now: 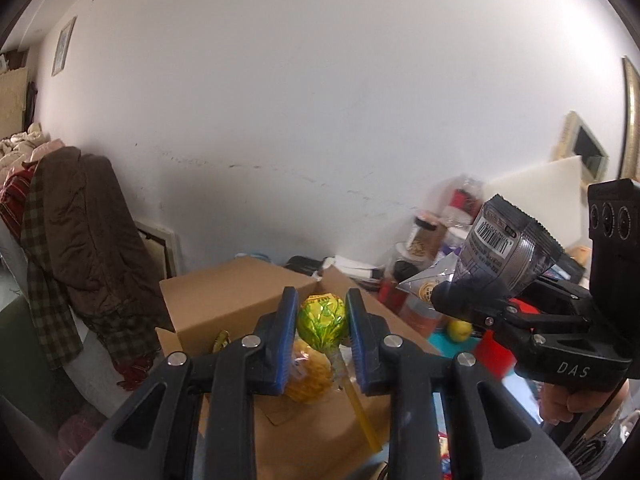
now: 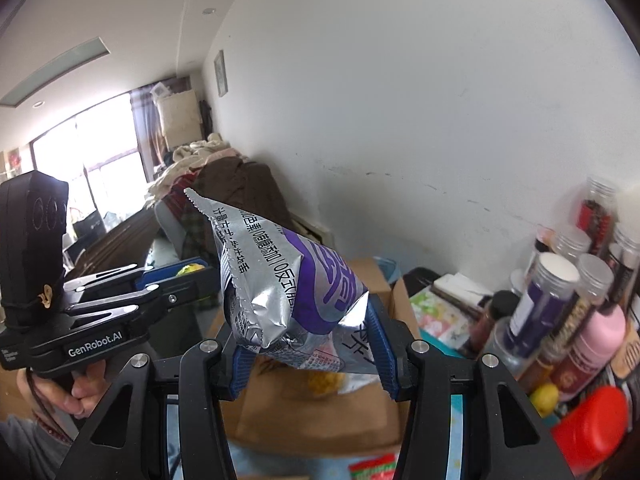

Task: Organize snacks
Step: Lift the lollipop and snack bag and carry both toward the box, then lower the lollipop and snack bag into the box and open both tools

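Observation:
My left gripper is shut on a green-and-yellow foil-wrapped lollipop with a yellow stick, held above an open cardboard box. A yellow snack packet lies in the box under it. My right gripper is shut on a silver-and-purple snack bag, held above the same box. The right gripper with its bag also shows at the right of the left wrist view. The left gripper shows at the left of the right wrist view.
Jars and bottles crowd the table's right side against the white wall. A red container and a lemon lie near the front right. A brown coat hangs over furniture at the left.

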